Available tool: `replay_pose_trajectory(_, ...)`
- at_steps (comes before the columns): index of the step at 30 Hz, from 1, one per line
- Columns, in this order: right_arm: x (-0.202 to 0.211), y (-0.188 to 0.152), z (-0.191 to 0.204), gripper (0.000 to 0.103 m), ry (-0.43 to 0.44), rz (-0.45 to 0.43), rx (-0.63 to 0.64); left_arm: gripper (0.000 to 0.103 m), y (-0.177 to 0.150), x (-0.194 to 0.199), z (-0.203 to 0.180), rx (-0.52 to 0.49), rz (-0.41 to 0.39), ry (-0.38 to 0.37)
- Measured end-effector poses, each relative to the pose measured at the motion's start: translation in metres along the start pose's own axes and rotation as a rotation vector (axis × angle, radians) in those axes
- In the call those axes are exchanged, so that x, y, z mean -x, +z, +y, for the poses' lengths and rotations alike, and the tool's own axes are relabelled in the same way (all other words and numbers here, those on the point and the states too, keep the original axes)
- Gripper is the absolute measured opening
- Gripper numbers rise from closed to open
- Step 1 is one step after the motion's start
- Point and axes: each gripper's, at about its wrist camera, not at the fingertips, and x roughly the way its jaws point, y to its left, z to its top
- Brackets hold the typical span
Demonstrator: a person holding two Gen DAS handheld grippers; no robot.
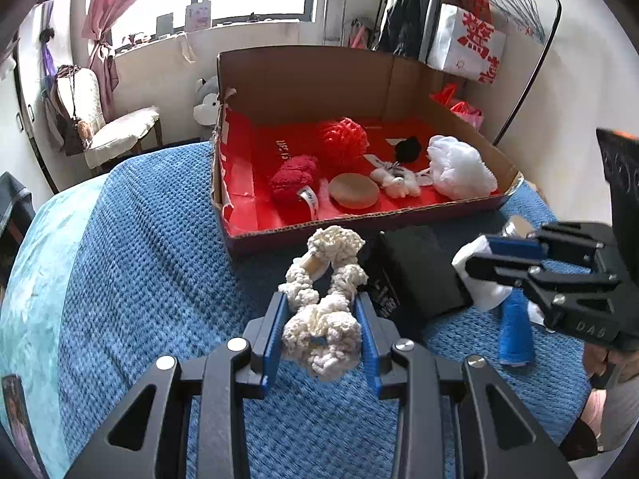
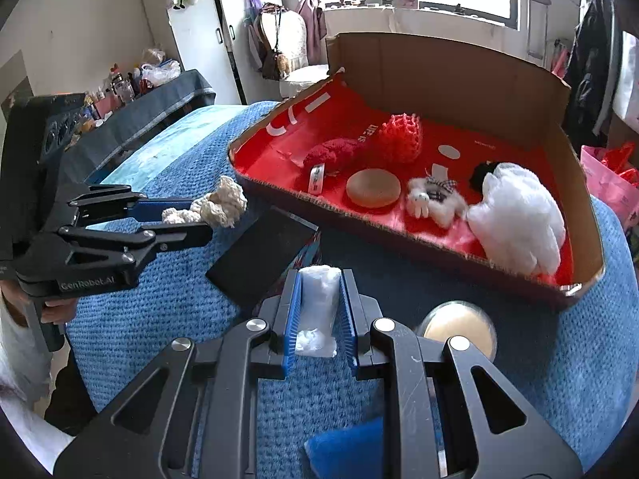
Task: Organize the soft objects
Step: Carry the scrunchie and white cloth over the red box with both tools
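Note:
My left gripper [image 1: 321, 303] is shut on a cream knitted rope toy [image 1: 325, 303], held above the blue blanket just short of the cardboard box [image 1: 359, 223]. My right gripper [image 2: 319, 283] is shut on a white soft roll [image 2: 318, 303]; the same roll [image 1: 477, 275] shows at the right of the left wrist view. The red-lined box holds a dark red knit toy [image 1: 293, 177], a red mesh ball [image 1: 343, 137], a tan round pad [image 1: 353, 191], a small white plush [image 1: 395, 179], a black piece [image 1: 407, 149] and a white mesh puff [image 1: 459, 167].
A black flat case [image 1: 415, 275] lies on the blanket in front of the box. A blue cloth piece [image 1: 515, 327] and a round lidded tin [image 2: 459, 327] lie beside it. A chair [image 1: 116, 127], a clothes rack [image 1: 479, 20] and a cluttered side table [image 2: 151, 92] surround the bed.

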Motion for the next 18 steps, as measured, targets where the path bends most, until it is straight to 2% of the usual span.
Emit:
replay_pose_trajectory(10, -0.008, 0.045, -0.021, 0.018, -0.012, 0.012, 0.026, 0.036, 0.041, -0.016, 0.007, -0.07, 0.028, -0.012)
replay_pose_trajectory(18, -0.024, 0.098, -0.062, 0.018, -0.038, 0.031, -0.001, 0.036, 0.101, -0.047, 0.014, -0.108, 0.063, -0.006)
